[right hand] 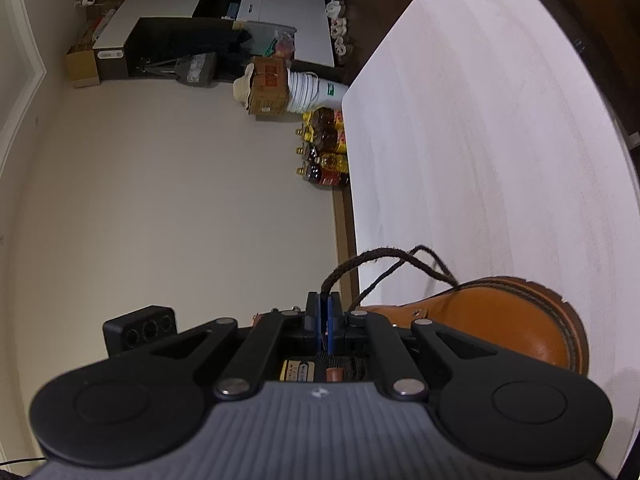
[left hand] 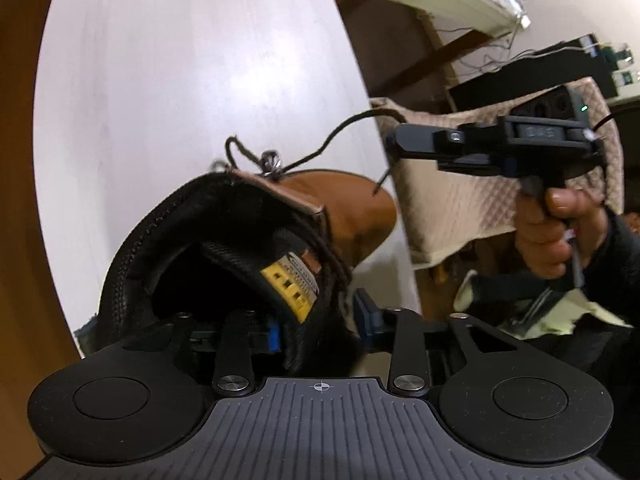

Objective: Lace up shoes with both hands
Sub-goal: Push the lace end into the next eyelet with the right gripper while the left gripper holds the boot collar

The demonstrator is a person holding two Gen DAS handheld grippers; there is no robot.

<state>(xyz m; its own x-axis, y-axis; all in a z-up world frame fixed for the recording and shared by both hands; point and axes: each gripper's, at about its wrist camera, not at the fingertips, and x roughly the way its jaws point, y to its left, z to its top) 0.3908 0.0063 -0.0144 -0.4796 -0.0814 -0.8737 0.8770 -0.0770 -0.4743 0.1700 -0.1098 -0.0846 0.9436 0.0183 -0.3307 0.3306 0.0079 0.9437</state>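
A tan leather boot [left hand: 352, 208] with a black padded collar and a yellow tongue label stands on the white table [left hand: 180, 80]. My left gripper [left hand: 320, 320] sits around the back of the boot's collar and tongue, its blue pads apart on either side of them. My right gripper [right hand: 324, 316] is shut on the dark brown lace [right hand: 372, 258], which loops out from the boot [right hand: 500, 320]. In the left wrist view the right gripper [left hand: 394, 142] holds the lace [left hand: 344, 128] taut up and right from a metal hook [left hand: 272, 160] at the boot's top.
A quilted beige chair cover [left hand: 460, 200] stands right of the table edge. A dark shelf with cables [left hand: 560, 64] is behind it. Bottles [right hand: 324, 152], a cardboard box [right hand: 268, 84] and white buckets sit on the floor past the table edge.
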